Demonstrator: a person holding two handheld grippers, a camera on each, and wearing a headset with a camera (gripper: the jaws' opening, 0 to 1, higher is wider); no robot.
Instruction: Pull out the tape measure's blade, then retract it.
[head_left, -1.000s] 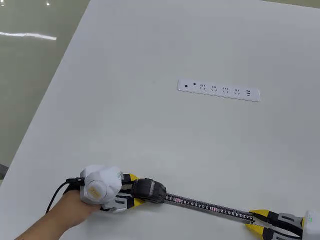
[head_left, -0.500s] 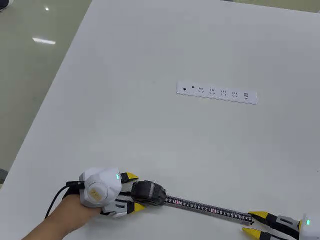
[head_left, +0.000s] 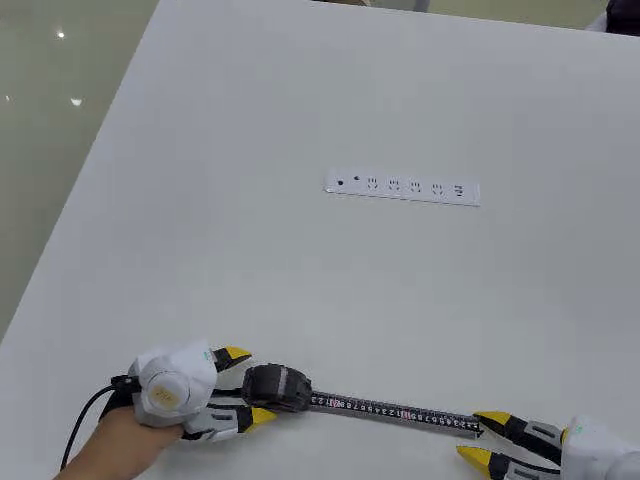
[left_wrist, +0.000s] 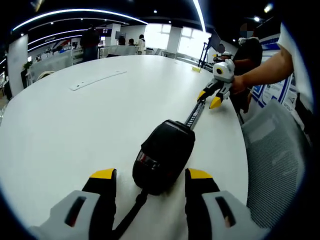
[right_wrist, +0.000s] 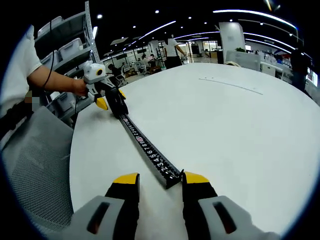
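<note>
Left tool (head_left: 245, 385) has spread off the black plastic tape case (head_left: 278, 388), right tool (head_left: 482, 437) gapes at the end of the numbered metal blade (head_left: 395, 409); retraction looks next.

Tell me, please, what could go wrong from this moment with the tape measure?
1. The blade lies pulled out on the table, and the right hand-held gripper stands open around its tip, so it may snap back fast.
2. The left hand-held gripper flanks the tape measure case, but a firm clamp is not visible; the case could slide or twist during retraction.
</note>
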